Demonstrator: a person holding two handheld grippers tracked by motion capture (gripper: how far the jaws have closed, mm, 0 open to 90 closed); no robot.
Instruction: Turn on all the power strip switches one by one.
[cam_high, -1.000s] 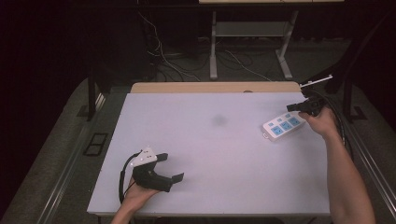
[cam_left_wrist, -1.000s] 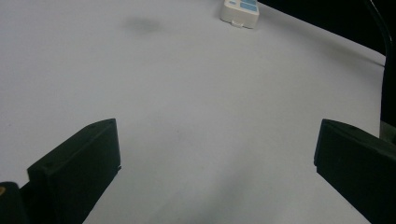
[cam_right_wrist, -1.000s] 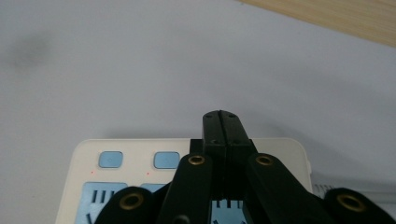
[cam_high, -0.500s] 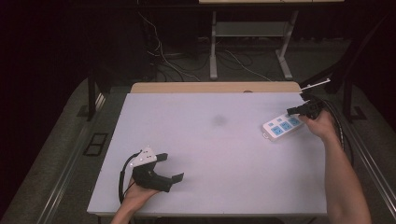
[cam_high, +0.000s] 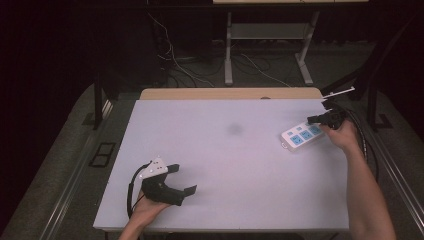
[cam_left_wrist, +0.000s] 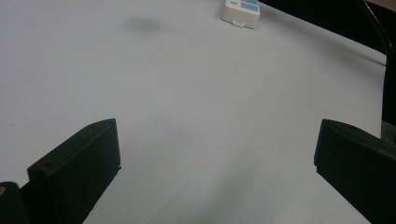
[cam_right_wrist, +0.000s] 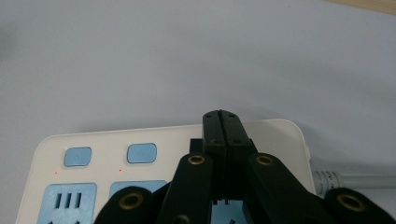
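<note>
The white power strip with blue sockets lies at the right of the frame in the high view, near the table's right edge. The right gripper is over its cable end, jaws pressed together; it seems to press the surface, maybe a switch, but contact is hard to confirm. Pushed obliquely, the light strip could slide off the edge. The left gripper rests at lower left, jaws wide apart, holding nothing

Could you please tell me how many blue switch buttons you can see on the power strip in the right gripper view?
2: the left button and the right button, side by side on the power strip; the right gripper may hide more.
</note>
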